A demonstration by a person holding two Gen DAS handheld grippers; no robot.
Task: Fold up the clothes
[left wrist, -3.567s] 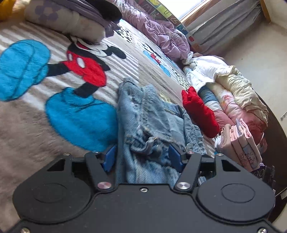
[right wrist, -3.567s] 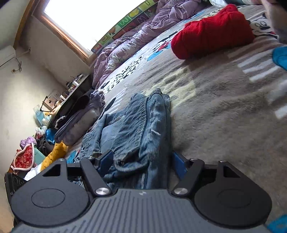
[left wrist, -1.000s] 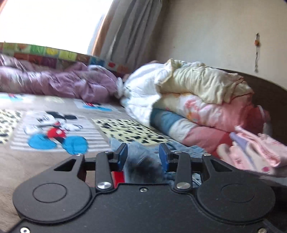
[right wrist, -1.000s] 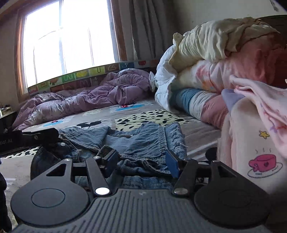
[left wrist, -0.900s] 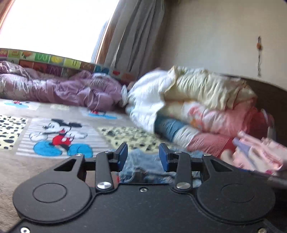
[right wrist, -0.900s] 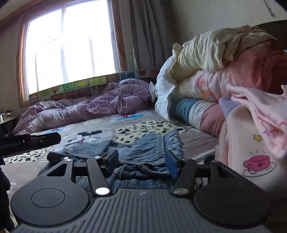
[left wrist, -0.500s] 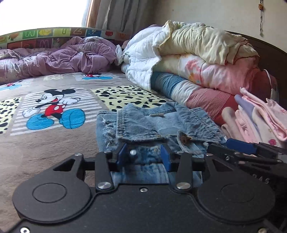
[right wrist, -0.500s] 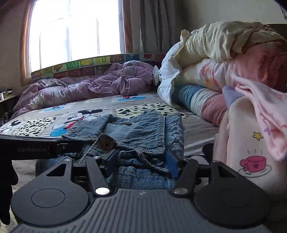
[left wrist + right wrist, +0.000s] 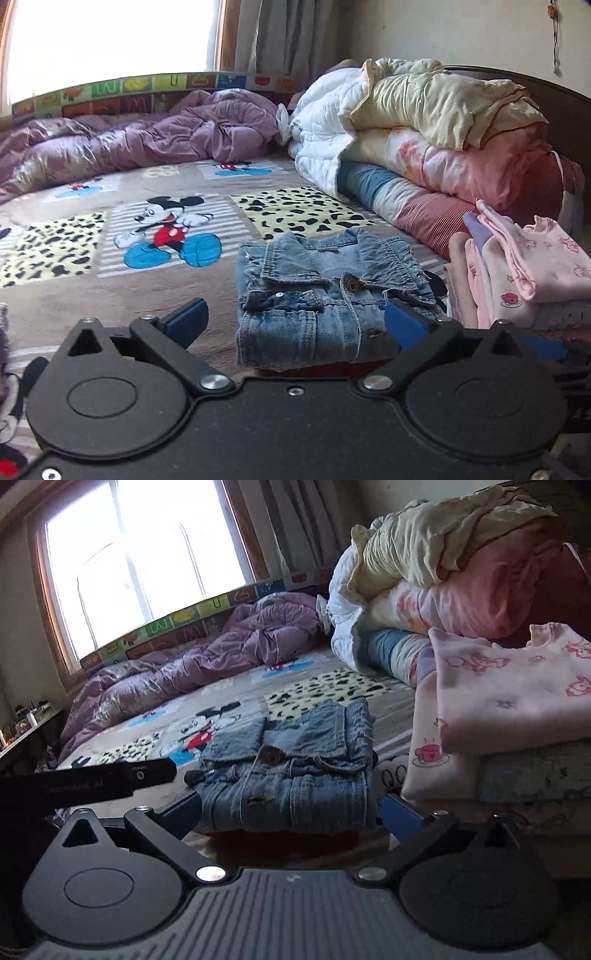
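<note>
A folded blue denim jacket (image 9: 325, 295) (image 9: 291, 771) lies flat on top of a red garment (image 9: 314, 369) (image 9: 288, 840), of which only a strip shows under its near edge. My left gripper (image 9: 295, 319) hangs just in front of the jacket with its jaws opening wide. The jacket's near edge sits between the blue pads (image 9: 188, 314), and neither pad touches it. My right gripper (image 9: 291, 812) is also opening, its pads (image 9: 400, 816) apart from the cloth on both sides. The left gripper's black finger (image 9: 92, 781) reaches in at the left of the right wrist view.
A stack of folded pink clothes (image 9: 517, 273) (image 9: 509, 701) stands just right of the jacket. Rolled quilts (image 9: 443, 129) (image 9: 461, 572) are piled behind it against a dark headboard. A purple duvet (image 9: 147, 144) lies along the window. The cartoon-mouse blanket (image 9: 166, 229) covers the bed.
Both grippers have let go of the denim jacket, spread wide and drawn back and up. The jacket now lies folded on the red garment.
</note>
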